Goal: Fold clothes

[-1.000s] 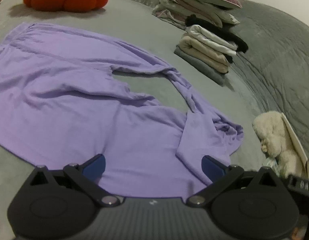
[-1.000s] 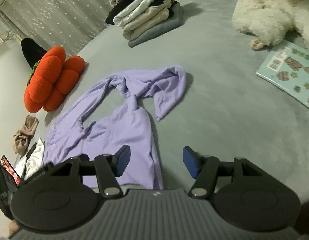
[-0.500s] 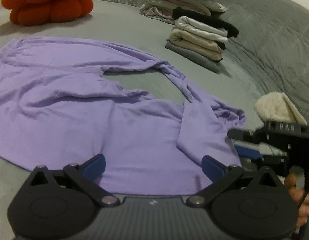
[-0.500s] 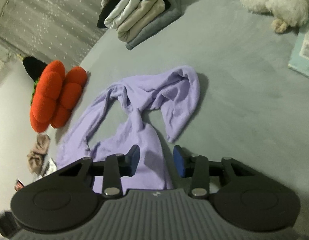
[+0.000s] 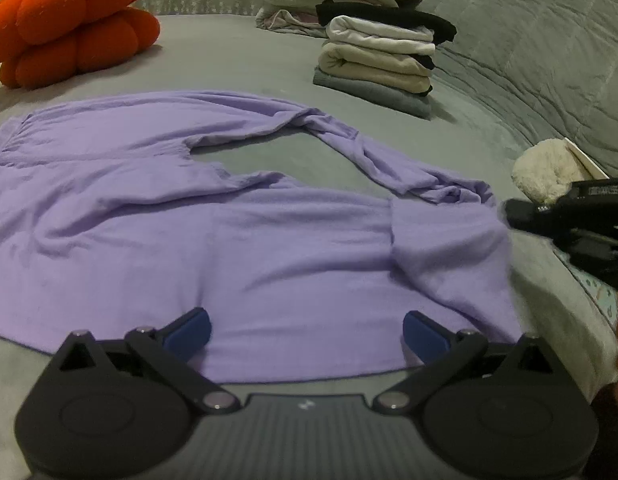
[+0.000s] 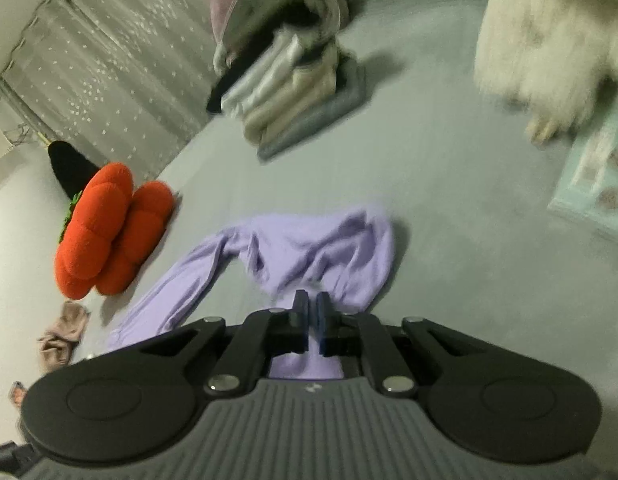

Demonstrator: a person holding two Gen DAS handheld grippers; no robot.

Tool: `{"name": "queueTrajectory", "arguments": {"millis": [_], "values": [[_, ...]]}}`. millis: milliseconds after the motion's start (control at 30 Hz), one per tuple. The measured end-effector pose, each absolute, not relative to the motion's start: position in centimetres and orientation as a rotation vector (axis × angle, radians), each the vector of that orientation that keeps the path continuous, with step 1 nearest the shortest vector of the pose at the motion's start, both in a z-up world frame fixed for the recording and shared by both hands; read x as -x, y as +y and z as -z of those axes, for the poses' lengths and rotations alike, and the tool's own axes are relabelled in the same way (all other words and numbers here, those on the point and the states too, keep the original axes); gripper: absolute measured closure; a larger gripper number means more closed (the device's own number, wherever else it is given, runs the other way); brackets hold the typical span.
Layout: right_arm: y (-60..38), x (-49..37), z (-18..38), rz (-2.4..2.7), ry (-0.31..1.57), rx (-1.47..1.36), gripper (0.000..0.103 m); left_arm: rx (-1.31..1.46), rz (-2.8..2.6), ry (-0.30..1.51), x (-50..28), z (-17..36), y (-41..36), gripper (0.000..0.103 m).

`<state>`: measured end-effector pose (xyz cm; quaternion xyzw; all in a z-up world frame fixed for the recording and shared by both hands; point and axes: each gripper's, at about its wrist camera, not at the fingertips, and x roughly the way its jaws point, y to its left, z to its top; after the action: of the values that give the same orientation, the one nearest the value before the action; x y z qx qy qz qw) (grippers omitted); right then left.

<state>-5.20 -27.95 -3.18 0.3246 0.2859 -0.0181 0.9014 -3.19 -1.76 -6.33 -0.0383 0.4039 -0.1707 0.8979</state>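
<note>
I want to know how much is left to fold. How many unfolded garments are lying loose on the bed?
2: the purple trousers spread before the left gripper, one leg pinched by the right gripper; and a small crumpled beige piece below the orange cushion. More may lie out of view.

Bare bed [image 5: 237,60] between purple trousers [image 5: 229,240] and folded stack [image 5: 381,64]: clear passage. Pumpkin cushion [image 5: 73,20] blocks far left; plush toy [image 5: 545,172] and booklet [image 6: 593,184] crowd the right.
</note>
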Motion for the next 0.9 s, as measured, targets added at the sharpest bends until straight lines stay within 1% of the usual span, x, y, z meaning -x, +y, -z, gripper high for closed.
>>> {"name": "queueTrajectory", "arguments": {"millis": [100,200,300,433,533,567,633,900], "values": [[-28.4,7.2,1.7,0.124,0.53,-0.576,0.101,0.083,0.356,0.838,3.2,6.3,-1.7,0.001],[-29.2,7.6,1.9,0.118,0.546,-0.597,0.101,0.078,0.358,0.839,3.2,6.3,-1.8,0.001],[-30.2,7.6,2.3,0.095,0.576,-0.639,0.089,0.074,0.359,0.84,3.2,6.2,-1.8,0.001],[-28.5,6.5,2.1,0.017,0.616,-0.614,0.088,0.081,0.363,0.846,3.2,6.1,-1.7,0.001],[-26.9,5.4,1.9,-0.047,0.646,-0.585,0.087,0.161,0.373,0.87,2.9,5.8,-0.7,0.001],[-26.3,5.0,2.0,-0.067,0.657,-0.574,0.084,0.198,0.376,0.878,2.8,5.7,-0.3,0.001],[-25.1,4.0,2.1,-0.091,0.671,-0.553,0.059,0.256,0.384,0.888,2.6,5.6,0.5,0.001],[-20.6,-0.1,3.7,-0.132,0.733,-0.416,0.058,0.384,0.422,0.883,2.7,6.0,2.2,0.001]]}}
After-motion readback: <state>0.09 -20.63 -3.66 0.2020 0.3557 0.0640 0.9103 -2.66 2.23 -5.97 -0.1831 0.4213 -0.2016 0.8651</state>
